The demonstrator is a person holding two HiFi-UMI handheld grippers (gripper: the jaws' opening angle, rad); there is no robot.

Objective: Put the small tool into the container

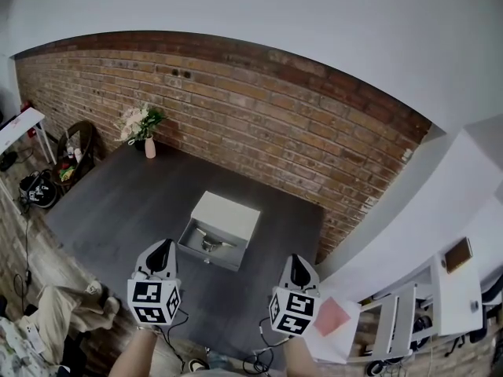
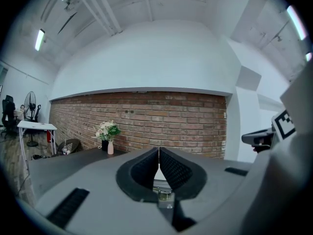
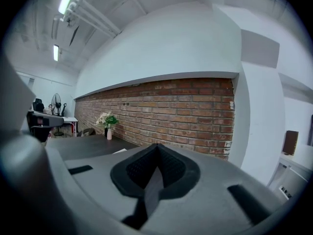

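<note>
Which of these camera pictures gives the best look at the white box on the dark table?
The head view: it looks down into the open white box. The left gripper view shows only a white sliver between its closed fingers; the right gripper view, a pale edge.

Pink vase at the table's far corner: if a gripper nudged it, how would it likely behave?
The pink vase is narrow and upright with a flower bunch above it, so it is probably top-heavy and apt to tip. It stands near the table edge, so a push could send it off. It may be ceramic or glass, and so fragile, though the material is uncertain.
</note>
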